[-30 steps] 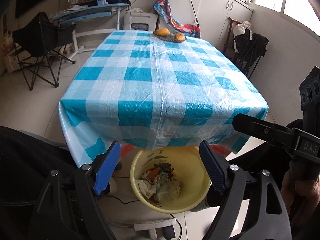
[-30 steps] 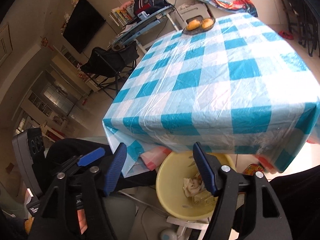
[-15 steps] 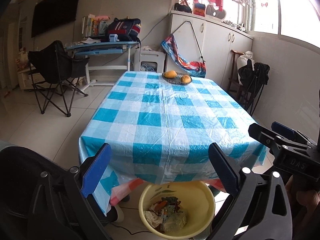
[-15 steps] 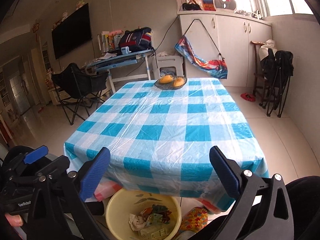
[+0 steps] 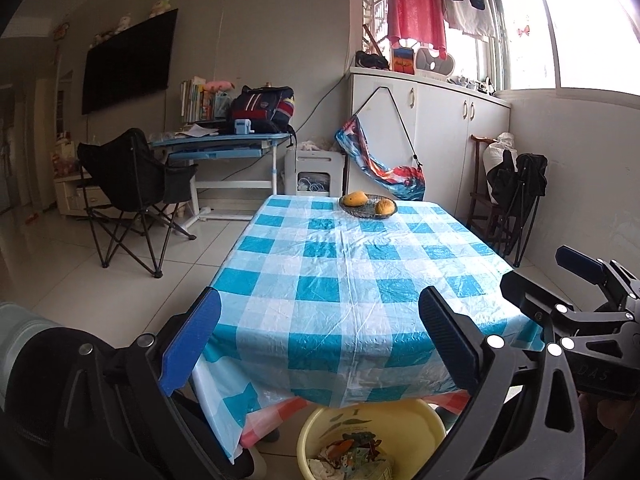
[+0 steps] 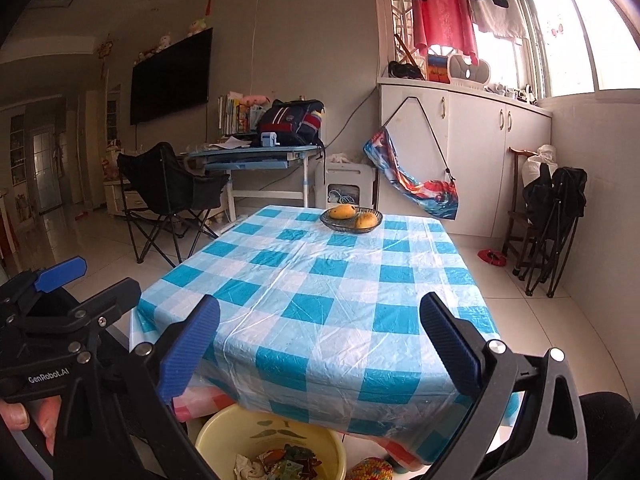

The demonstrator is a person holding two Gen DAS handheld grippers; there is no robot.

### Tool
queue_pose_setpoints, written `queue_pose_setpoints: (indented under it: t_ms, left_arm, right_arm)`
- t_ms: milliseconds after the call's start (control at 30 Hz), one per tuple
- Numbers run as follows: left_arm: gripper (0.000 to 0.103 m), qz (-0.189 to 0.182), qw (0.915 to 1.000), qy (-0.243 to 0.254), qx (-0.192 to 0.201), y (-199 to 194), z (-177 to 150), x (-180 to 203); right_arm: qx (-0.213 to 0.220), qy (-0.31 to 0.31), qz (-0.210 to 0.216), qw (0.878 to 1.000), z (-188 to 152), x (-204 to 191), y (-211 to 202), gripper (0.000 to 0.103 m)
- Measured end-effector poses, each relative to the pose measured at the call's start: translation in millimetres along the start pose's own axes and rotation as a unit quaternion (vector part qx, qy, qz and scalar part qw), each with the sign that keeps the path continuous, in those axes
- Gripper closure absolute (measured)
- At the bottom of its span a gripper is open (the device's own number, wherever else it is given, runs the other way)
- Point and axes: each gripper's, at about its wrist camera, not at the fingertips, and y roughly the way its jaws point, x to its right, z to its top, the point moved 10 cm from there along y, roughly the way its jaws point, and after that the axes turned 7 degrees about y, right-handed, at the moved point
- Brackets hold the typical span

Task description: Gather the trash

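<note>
A yellow basin (image 5: 424, 414) holding crumpled wrappers and paper trash (image 5: 352, 456) stands on the floor below the near edge of the table; it also shows in the right wrist view (image 6: 224, 428) with its trash (image 6: 280, 464). My left gripper (image 5: 320, 344) is open and empty, held above the basin in front of the table edge. My right gripper (image 6: 320, 348) is open and empty too, level with the near table edge. Each gripper shows at the side of the other's view.
The table wears a blue and white checked cloth (image 5: 352, 268) (image 6: 332, 292). A dark dish with two mangoes (image 5: 368, 204) (image 6: 352, 218) sits at its far end. A folding chair (image 5: 132, 192) stands left, folded chairs (image 6: 552, 216) right, a red-yellow ball (image 6: 370, 470) by the basin.
Both grippers have tilted up from looking down at the basin to looking level across the table and room. Both stay open and empty.
</note>
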Motion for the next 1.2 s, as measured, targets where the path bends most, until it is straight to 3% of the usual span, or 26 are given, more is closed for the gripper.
queue_pose_setpoints:
  t_ms: [533, 1200]
  left_arm:
    - [0.007, 0.040, 0.9989, -0.010, 0.021, -6.3, 7.8, -16.6]
    - [0.007, 0.066, 0.9975, 0.024, -0.002, 1.3, 3.0, -16.5]
  right_arm:
    - [0.000, 0.009, 0.002, 1.000, -1.3, 0.4, 0.7, 0.007]
    - [-0.014, 0.012, 0.005, 1.000, -6.1, -2.0, 3.4, 0.007]
